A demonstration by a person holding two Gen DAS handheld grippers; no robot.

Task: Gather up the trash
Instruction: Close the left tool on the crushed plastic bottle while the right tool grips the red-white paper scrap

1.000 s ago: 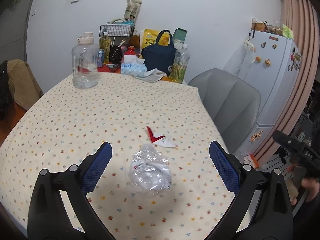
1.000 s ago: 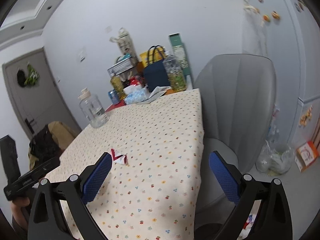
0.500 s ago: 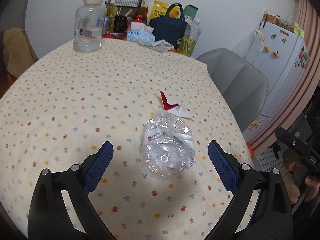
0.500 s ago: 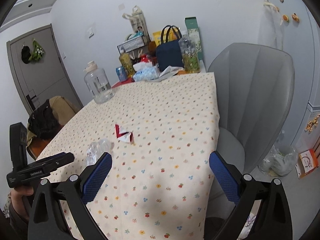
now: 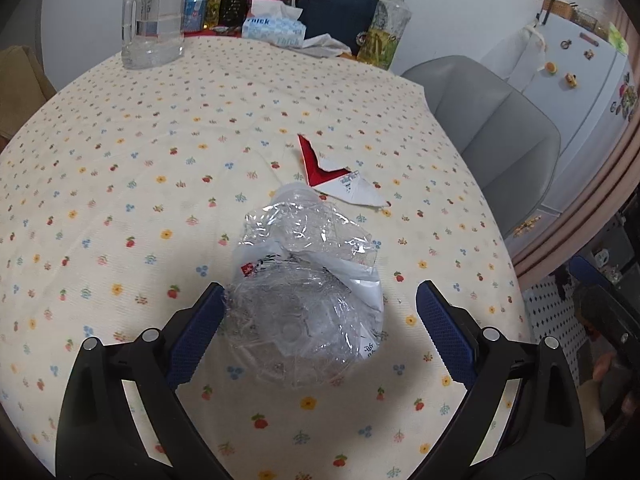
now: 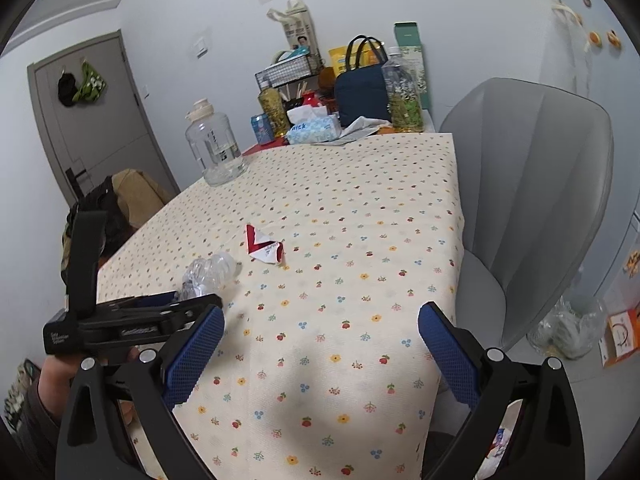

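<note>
Crushed plastic bottle [image 5: 308, 300] is lying on the counter [image 5: 120, 184] between the left claw's [image 5: 320, 334] spread fingers, its left pad already touching, so an off-centre squeeze is risking it squirting away.

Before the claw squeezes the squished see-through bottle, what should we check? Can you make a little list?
1. Left gripper open wide: ok.
2. Crushed clear plastic bottle sits between its blue pads: ok, left pad looks against it, right pad apart.
3. Red and white folded paper scrap outside the grip, beyond the bottle: ok.
4. Bottle resting on the flower-print tablecloth: ok.
5. Right gripper open, holding nothing, off to the side: ok.
6. Bottle's far side clear of snags: cannot tell.
</note>
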